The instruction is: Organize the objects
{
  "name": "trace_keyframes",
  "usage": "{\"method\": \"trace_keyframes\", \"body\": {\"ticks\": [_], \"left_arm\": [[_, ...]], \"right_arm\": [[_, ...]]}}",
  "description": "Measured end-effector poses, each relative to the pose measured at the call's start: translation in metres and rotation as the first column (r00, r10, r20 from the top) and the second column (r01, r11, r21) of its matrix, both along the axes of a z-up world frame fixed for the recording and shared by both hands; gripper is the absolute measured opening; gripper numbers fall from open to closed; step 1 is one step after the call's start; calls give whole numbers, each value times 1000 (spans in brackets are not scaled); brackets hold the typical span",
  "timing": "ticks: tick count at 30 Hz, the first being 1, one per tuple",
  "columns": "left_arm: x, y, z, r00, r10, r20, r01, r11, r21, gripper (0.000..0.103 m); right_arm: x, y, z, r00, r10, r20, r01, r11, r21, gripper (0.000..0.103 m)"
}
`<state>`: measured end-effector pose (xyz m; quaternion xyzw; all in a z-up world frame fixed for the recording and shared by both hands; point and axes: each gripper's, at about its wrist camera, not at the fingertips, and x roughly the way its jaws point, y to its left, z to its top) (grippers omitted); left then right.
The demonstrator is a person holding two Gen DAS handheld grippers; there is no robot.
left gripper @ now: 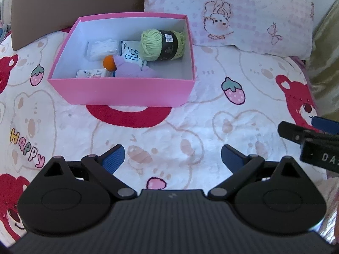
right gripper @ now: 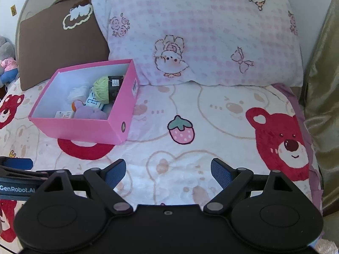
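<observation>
A pink box [left gripper: 122, 92] [right gripper: 78, 130] sits on the bed with its white inside showing. In it lie a green yarn ball [left gripper: 154, 43] [right gripper: 103, 87], a purple plush with an orange ball [left gripper: 109, 63], a white packet [left gripper: 100, 49] and small printed packs [left gripper: 92, 73]. My left gripper [left gripper: 172, 158] hovers over the blanket in front of the box, open, nothing between its blue pads. My right gripper [right gripper: 168, 170] is open too, over the blanket to the right of the box, holding nothing. Its tip shows at the right edge of the left wrist view.
A bear-and-strawberry blanket [right gripper: 190, 114] covers the bed. A pink checked pillow [right gripper: 201, 31] and a brown cushion [right gripper: 55, 42] lean at the head behind the box. A grey plush toy [right gripper: 6, 59] sits far left. A gold curtain [right gripper: 324, 84] hangs on the right.
</observation>
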<state>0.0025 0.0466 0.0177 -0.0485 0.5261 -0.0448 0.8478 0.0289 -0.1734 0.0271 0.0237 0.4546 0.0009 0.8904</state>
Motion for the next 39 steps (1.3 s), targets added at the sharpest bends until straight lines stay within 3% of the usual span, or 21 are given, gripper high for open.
{"method": "trace_keyframes", "body": {"ticks": [15,39], "left_arm": [[-3,-1,3,1000,-21,7,21,998,54,101],[-5,-2,6,999,-34,12,33,998,57,101]], "right_arm": [[-1,-10,-1,999,-33,-9,33,999,7,90],[-2,-13,0,999,-41,-11,41,999,-5,90]]}}
